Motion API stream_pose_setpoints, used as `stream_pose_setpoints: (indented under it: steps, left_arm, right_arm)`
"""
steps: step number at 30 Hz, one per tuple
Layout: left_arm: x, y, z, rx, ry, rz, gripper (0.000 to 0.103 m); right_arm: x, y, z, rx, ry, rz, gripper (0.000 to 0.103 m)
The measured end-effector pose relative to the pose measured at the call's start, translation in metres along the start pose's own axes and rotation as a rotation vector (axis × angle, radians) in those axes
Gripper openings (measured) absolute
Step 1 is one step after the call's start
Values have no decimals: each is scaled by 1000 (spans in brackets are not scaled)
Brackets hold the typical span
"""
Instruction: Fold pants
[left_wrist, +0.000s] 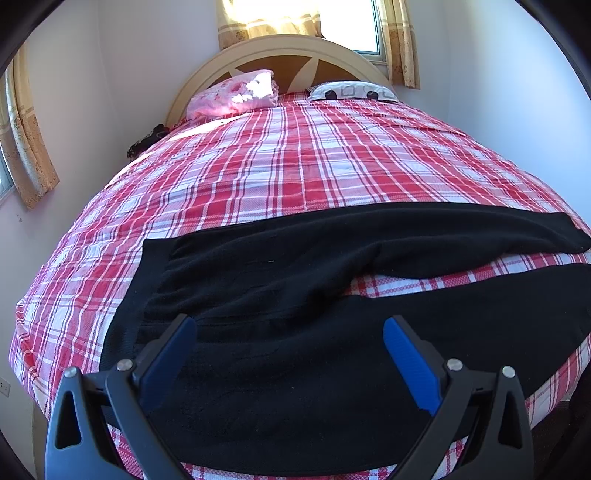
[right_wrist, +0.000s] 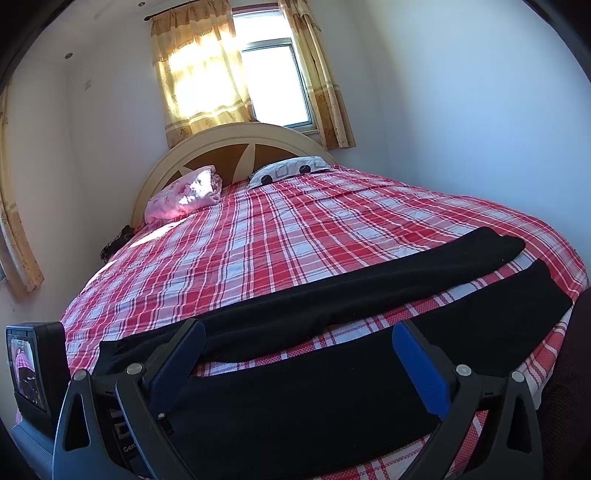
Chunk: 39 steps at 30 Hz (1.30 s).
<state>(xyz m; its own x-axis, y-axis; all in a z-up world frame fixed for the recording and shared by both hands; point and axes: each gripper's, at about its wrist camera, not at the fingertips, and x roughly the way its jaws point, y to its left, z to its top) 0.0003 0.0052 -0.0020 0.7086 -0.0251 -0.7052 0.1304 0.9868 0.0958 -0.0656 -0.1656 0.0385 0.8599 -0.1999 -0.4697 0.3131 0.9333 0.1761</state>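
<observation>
Black pants (left_wrist: 295, 295) lie spread flat across the near end of a bed with a red plaid cover (left_wrist: 295, 166), waist to the left, two legs running right with a strip of cover between them. My left gripper (left_wrist: 290, 326) is open above the waist and hip area, holding nothing. In the right wrist view the pants (right_wrist: 332, 387) lie the same way, legs ending at the right edge of the bed. My right gripper (right_wrist: 299, 330) is open above the near leg, holding nothing. The left gripper's camera unit (right_wrist: 33, 365) shows at the left.
A pink pillow (left_wrist: 236, 94) and a white patterned pillow (left_wrist: 351, 90) rest against the curved headboard (left_wrist: 280, 51). Walls close in on the left and right. Curtained windows (right_wrist: 236, 74) are behind the bed. A dark item (left_wrist: 147, 140) lies at the bed's left edge.
</observation>
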Motion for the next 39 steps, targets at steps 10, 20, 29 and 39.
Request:
stream_pose_setpoints:
  steps: [10,20,29,39]
  left_arm:
    - [0,0,0,0,0,2,103]
    - [1,-1,-2,-3,4,0,103]
    - [1,0,-3,-6,9,-6,103]
    - [10,4,-2,-16,36,-3,103]
  right_arm:
    - [0,0,0,1,2,-1,102]
    - [0,2,-1,-3,7,1,102]
    - [2,2,-2,-3,11,2,102]
    - [9,5,-3,-29,19,1,102]
